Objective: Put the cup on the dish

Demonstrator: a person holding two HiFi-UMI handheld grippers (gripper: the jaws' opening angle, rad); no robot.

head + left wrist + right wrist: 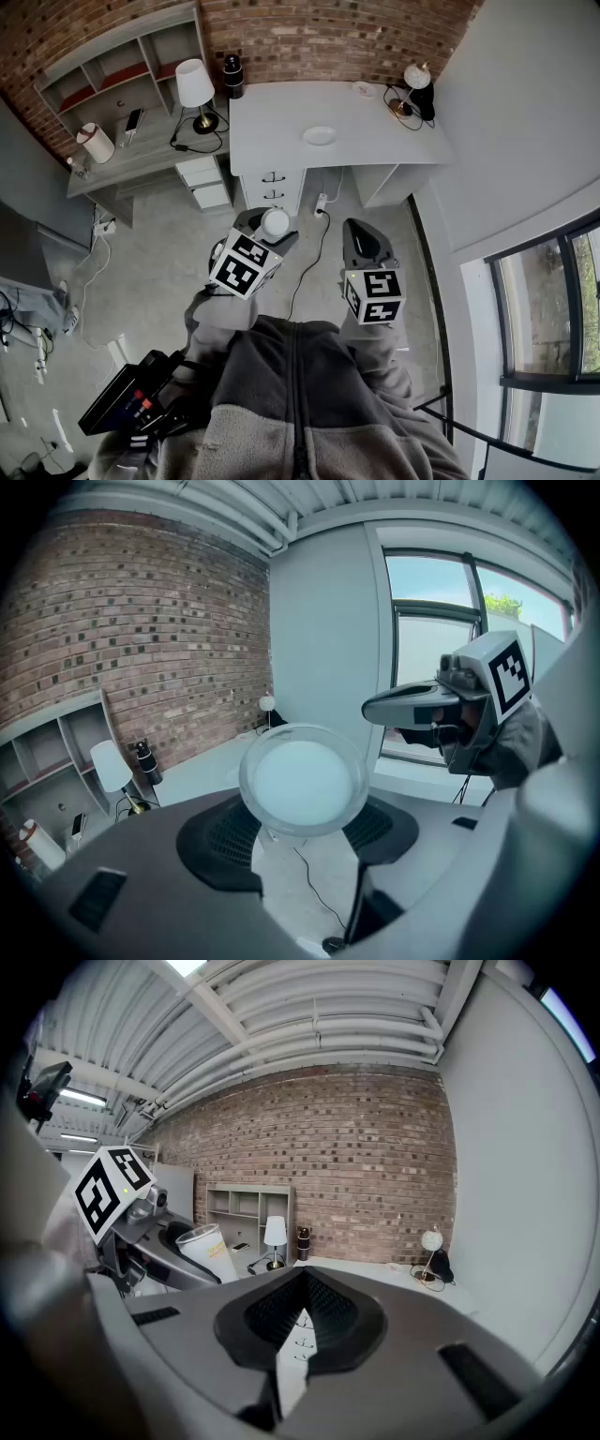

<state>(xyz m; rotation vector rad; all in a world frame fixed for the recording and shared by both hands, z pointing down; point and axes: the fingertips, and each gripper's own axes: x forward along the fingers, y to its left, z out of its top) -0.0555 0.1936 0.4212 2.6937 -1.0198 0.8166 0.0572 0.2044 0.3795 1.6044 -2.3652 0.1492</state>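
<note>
Cup (275, 223) sits in the left tool (300, 822), clamped between jaws spread wide around its body, and is carried in the air over the floor (169, 234), not yet above any furniture. Right tool (302, 1321): jaws brought together at the tips, nothing between them, held level with the left one and to its 3 o'clock in the head view. Dish (319, 135): small, white, round, alone near the middle of the white tabletop (272, 112), which stands against the brick wall. Key relation, from the head view: the dish lies at about 1 o'clock from the left tool and well apart from it, with open floor and the tabletop's front edge in between. From the right tool it lies at about 11 o'clock, at much the same remove, so neither arm has a reach advantage; the left matters because it has the load. Cup axis: in the right gripper view the wide rim is uppermost and leans toward 11 o'clock, so the cup is tilted, not upright. In the left gripper view one round end faces the camera; I cannot tell which end. Judgement: the coming move is a carry forward and slightly rightward until the cup is over the dish, with the axis brought vertical before lowering.
</note>
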